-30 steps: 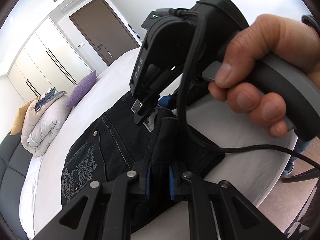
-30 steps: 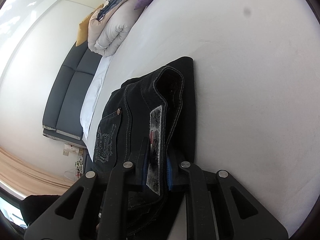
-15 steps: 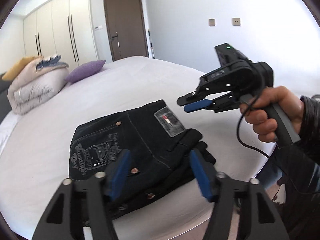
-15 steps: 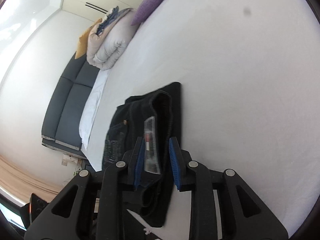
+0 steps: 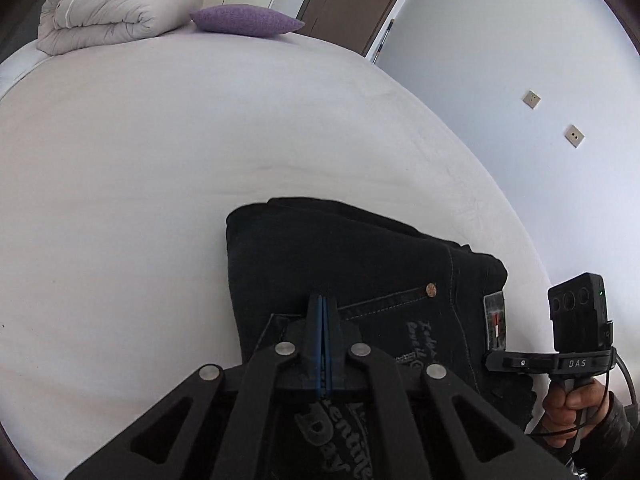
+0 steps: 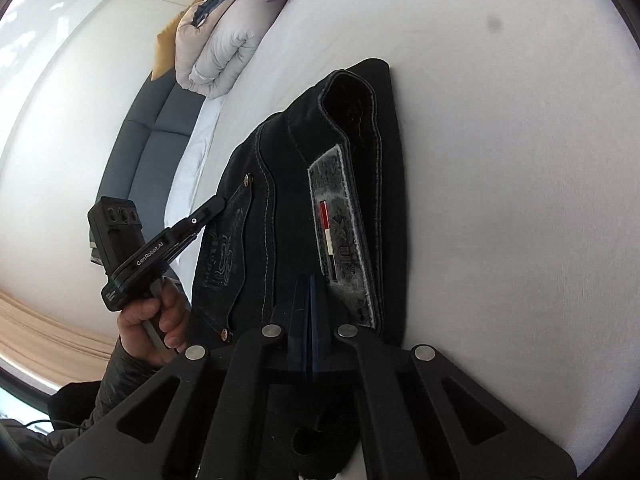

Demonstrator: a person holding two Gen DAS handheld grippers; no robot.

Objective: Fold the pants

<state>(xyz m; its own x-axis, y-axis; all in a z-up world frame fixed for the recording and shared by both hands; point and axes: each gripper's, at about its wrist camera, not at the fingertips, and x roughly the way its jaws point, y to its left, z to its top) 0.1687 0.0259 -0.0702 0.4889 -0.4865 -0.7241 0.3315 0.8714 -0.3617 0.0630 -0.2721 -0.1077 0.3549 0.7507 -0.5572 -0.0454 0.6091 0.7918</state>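
Left gripper (image 5: 322,300) is closed, pads together, nothing between them, over the folded black jeans (image 5: 360,264). Right gripper (image 6: 308,280) is closed and empty too, above the waistband label (image 6: 340,216). Jeans lie on the white bed (image 5: 140,160).

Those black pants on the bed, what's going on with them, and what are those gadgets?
A person is folding the black pants using a hand-held left gripper and right gripper instead of bare hands. The pants lie in a compact folded bundle near the edge of the white bed, back pocket and waistband patch facing up. Both grippers have their fingers shut with no cloth pinched between them, poised just over the bundle. A rolled duvet and a purple pillow sit at the far end.
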